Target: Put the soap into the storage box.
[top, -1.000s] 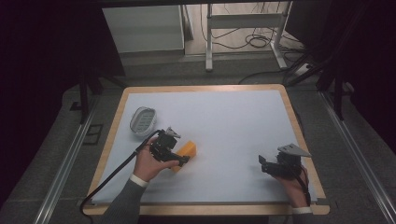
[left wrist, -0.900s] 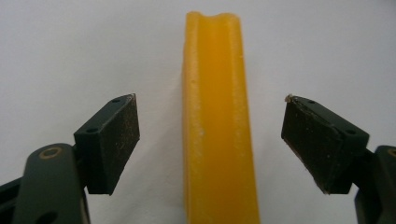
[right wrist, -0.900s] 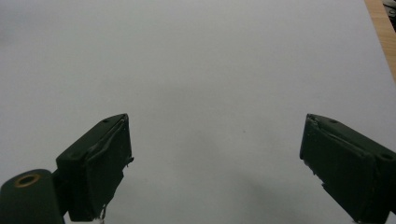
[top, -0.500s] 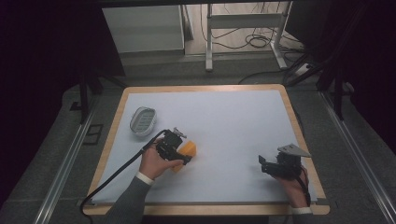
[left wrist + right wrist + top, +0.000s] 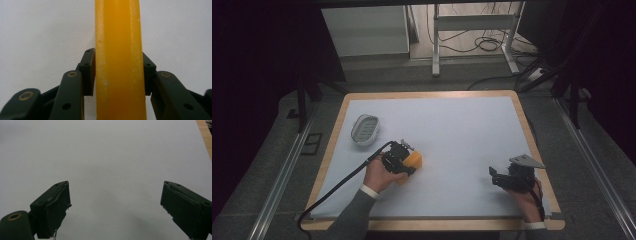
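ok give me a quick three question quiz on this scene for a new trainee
1. True or false: the left gripper is shut on the orange block.
2. Multiple choice: the right gripper has its jaws
A. shut on the block
B. open with nothing between them
C. shut on the soap dish
3. In the high view, what lies on the white mat towards the far left corner, apart from both grippers?

Key
1. True: both pads press on its sides.
2. B
3. The grey oval soap dish.
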